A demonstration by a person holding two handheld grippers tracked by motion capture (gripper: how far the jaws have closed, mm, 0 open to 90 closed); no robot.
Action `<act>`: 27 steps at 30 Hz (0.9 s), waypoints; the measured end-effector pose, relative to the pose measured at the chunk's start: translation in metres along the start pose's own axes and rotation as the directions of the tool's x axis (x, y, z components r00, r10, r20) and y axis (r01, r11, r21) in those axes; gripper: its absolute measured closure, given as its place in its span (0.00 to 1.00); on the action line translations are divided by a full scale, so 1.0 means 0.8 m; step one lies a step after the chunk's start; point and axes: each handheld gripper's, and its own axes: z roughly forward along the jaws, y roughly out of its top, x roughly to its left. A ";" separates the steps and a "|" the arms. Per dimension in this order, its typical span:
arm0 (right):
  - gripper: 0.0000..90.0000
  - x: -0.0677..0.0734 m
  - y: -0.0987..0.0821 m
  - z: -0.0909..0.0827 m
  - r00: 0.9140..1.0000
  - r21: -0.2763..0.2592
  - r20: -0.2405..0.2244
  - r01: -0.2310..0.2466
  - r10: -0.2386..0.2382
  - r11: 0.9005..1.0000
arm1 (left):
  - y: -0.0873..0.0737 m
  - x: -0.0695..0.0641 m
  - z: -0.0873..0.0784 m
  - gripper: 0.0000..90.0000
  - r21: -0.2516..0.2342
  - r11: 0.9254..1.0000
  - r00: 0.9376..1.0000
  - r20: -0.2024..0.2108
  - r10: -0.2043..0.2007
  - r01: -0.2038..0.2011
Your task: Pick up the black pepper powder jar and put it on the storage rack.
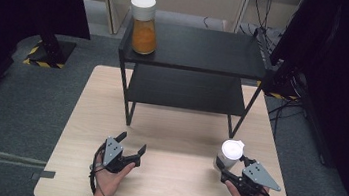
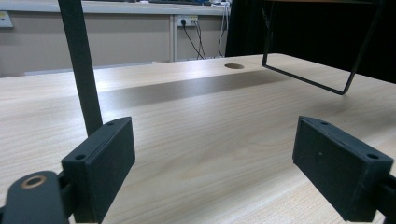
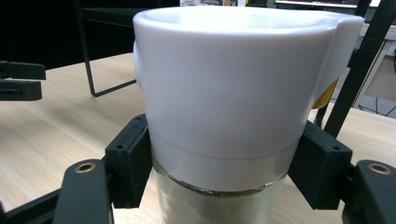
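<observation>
A glass jar (image 1: 230, 152) with a wide white lid stands on the wooden table (image 1: 171, 188) at the front right. My right gripper (image 1: 228, 166) is shut on it. In the right gripper view the pads (image 3: 128, 161) press on the jar (image 3: 224, 93) just under the lid's rim, and pale contents show through the glass. My left gripper (image 1: 131, 143) rests at the front left, open, with nothing between its jaws. In the left gripper view the gripper (image 2: 212, 163) looks over bare tabletop. A second jar (image 1: 144, 26) with orange contents and a white lid stands on the shelf's top left corner.
A black two-level metal shelf (image 1: 203, 51) stands on the far half of the table, with its legs (image 2: 81, 65) ahead of the left gripper. A round cable hole (image 2: 234, 66) sits in the tabletop. Dark curtains and cables flank the table.
</observation>
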 end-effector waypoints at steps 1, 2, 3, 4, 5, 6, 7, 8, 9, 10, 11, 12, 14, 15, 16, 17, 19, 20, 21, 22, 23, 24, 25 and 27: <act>0.34 0.000 0.000 0.000 1.000 -0.002 0.000 -0.003 0.003 1.000 | 0.000 0.000 0.000 0.14 0.001 1.000 1.000 0.000 0.000 0.000; 0.34 0.000 0.000 -0.001 1.000 -0.004 0.001 -0.004 0.004 1.000 | 0.000 0.000 0.000 0.14 0.001 1.000 1.000 0.000 -0.001 0.001; 0.34 -0.001 0.000 -0.001 1.000 -0.006 0.001 -0.008 0.008 1.000 | 0.000 0.000 0.000 0.14 0.001 1.000 1.000 0.001 -0.001 0.001; 0.34 -0.001 0.000 -0.001 1.000 -0.008 0.002 -0.011 0.011 1.000 | 0.000 0.000 0.000 0.14 0.000 1.000 1.000 0.001 -0.002 0.002; 0.34 -0.001 0.000 -0.002 1.000 -0.008 0.004 -0.013 0.013 1.000 | 0.000 0.001 0.000 0.14 0.000 1.000 1.000 0.001 -0.002 0.002; 0.34 -0.001 0.000 -0.002 1.000 -0.008 0.004 -0.013 0.013 1.000 | 0.000 0.001 0.000 0.14 -0.001 1.000 1.000 0.001 -0.001 0.001; 0.34 0.000 0.000 -0.002 1.000 -0.008 0.005 -0.012 0.012 1.000 | 0.000 0.000 0.000 0.14 -0.001 1.000 1.000 0.001 -0.001 0.001; 0.34 0.000 0.000 -0.002 1.000 -0.007 0.006 -0.012 0.012 1.000 | 0.000 0.000 0.000 0.14 -0.001 1.000 1.000 0.001 0.000 0.000; 0.34 0.000 0.000 -0.003 1.000 -0.008 0.006 -0.010 0.011 1.000 | 0.000 0.000 0.000 0.14 0.000 1.000 1.000 0.001 -0.001 0.001; 0.34 0.000 0.001 -0.003 1.000 -0.008 0.006 -0.011 0.011 1.000 | 0.000 0.000 0.000 0.14 0.000 1.000 1.000 0.000 -0.001 0.001; 0.34 0.000 0.001 -0.003 1.000 -0.009 0.006 -0.010 0.010 1.000 | 0.000 0.000 0.000 0.14 0.001 1.000 1.000 0.000 -0.001 0.001; 0.34 0.000 0.001 -0.003 1.000 -0.010 0.008 -0.009 0.009 1.000 | 0.000 0.000 0.000 0.14 0.001 1.000 1.000 0.000 -0.002 0.002; 0.34 -0.001 0.002 -0.004 1.000 -0.012 0.010 -0.010 0.010 1.000 | 0.000 0.000 0.000 0.14 0.001 1.000 1.000 -0.001 -0.002 0.002; 0.34 -0.001 0.003 -0.004 1.000 -0.012 0.010 -0.010 0.010 1.000 | 0.000 0.000 0.000 0.14 0.001 1.000 1.000 -0.001 -0.001 0.001; 0.34 -0.001 0.003 -0.004 1.000 -0.012 0.012 -0.011 0.011 1.000 | 0.000 0.000 0.000 0.14 0.001 1.000 1.000 -0.001 -0.001 0.001; 0.34 -0.001 0.003 -0.005 1.000 -0.012 0.013 -0.011 0.011 1.000 | 0.000 0.000 0.000 0.14 0.001 1.000 1.000 -0.001 -0.001 0.001; 0.34 -0.001 0.003 -0.005 1.000 -0.010 0.014 -0.011 0.011 1.000 | 0.000 0.000 0.000 0.14 0.000 1.000 1.000 -0.001 -0.001 0.001; 0.34 -0.001 0.003 -0.005 1.000 -0.010 0.015 -0.011 0.011 1.000 | 0.000 0.000 0.000 0.14 0.000 1.000 1.000 -0.001 -0.001 0.001; 0.34 -0.001 0.003 -0.005 1.000 -0.009 0.016 -0.010 0.010 1.000 | 0.000 0.000 0.000 0.14 -0.001 1.000 1.000 -0.001 -0.001 0.001; 0.34 -0.001 0.003 -0.005 1.000 -0.011 0.017 -0.009 0.010 1.000 | 0.000 0.000 0.000 0.14 -0.001 1.000 1.000 -0.001 -0.002 0.002; 0.34 -0.001 0.004 -0.006 1.000 -0.012 0.017 -0.009 0.009 1.000 | 0.000 0.000 0.000 0.14 -0.001 1.000 1.000 -0.001 -0.002 0.002; 0.34 -0.001 0.005 -0.006 1.000 -0.013 0.017 -0.011 0.011 1.000 | 0.000 0.000 0.000 0.14 0.000 1.000 1.000 0.000 -0.002 0.002; 0.34 -0.001 0.005 -0.006 1.000 -0.014 0.019 -0.009 0.010 1.000 | 0.000 0.000 0.000 0.14 0.001 1.000 1.000 0.000 -0.003 0.003; 0.34 -0.001 0.007 -0.007 1.000 -0.017 0.020 -0.010 0.010 1.000 | 0.000 0.000 0.000 0.14 0.001 1.000 1.000 0.000 -0.003 0.003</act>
